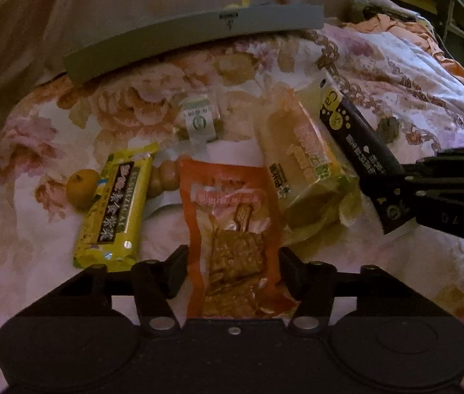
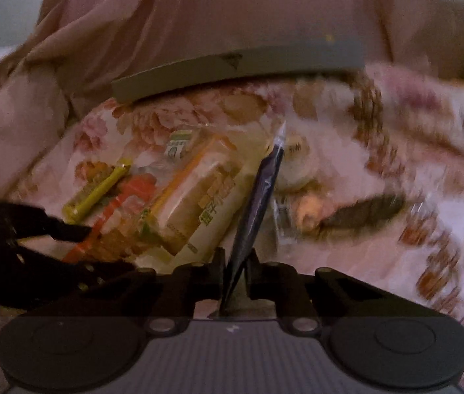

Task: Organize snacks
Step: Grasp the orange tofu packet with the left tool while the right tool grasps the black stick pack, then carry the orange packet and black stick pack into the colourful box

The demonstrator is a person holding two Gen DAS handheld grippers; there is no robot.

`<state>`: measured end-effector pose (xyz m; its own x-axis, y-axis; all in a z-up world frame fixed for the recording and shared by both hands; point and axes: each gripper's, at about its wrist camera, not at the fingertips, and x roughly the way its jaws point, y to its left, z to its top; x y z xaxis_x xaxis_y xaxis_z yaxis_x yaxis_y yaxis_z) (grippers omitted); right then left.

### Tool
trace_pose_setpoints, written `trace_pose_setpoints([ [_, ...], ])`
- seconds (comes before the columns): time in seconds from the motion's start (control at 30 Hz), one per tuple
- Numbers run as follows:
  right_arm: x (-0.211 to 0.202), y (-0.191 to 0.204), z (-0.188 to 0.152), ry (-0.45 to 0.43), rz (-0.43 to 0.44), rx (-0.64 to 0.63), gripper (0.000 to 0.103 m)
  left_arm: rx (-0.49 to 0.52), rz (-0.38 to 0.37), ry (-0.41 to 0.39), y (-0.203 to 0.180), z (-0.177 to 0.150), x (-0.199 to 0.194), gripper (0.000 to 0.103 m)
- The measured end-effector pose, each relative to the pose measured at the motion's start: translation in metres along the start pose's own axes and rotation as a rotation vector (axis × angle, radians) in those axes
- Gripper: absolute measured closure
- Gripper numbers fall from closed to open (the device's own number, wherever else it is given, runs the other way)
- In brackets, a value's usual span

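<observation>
Floral bedspread (image 1: 412, 75) carries our snacks. At one o'clock, our right tongs (image 2: 235, 267) pinch the black packet (image 1: 356, 134) reading "Cat"; our left tongs (image 1: 233, 267), angled downward, straddle the orange pouch (image 1: 232, 216), grip uncertain.

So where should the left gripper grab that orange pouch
Grip the orange pouch across its near end, coming from the near side. It lies flat and lengthwise between the left gripper jaws, with its side edges clear of the neighbouring packs.
</observation>
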<state>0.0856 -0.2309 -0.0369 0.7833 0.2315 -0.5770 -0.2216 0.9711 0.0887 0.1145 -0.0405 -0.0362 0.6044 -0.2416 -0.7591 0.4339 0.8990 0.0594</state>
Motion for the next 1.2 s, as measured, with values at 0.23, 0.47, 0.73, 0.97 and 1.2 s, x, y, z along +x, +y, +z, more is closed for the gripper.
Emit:
trace_pose_setpoints([
  [0.23,-0.004,0.025,-0.005,-0.038,-0.148,-0.259,0.092,0.154,0.085,0.003,-0.024,-0.005,-0.006,0.051],
  [0.47,-0.006,0.025,-0.007,-0.052,-0.135,-0.264,0.092,0.051,0.028,0.034,-0.002,-0.005,0.001,0.034],
  [0.73,-0.002,0.019,-0.008,-0.036,-0.100,-0.214,0.088,0.044,-0.043,0.043,0.005,-0.004,0.004,0.035],
  [0.97,0.002,0.019,-0.010,-0.007,-0.066,-0.198,0.083,0.034,-0.031,0.041,0.004,-0.004,0.001,0.040],
  [1.2,0.002,0.040,-0.016,-0.025,-0.177,-0.386,0.091,0.020,-0.015,0.012,-0.001,-0.003,-0.010,0.053],
])
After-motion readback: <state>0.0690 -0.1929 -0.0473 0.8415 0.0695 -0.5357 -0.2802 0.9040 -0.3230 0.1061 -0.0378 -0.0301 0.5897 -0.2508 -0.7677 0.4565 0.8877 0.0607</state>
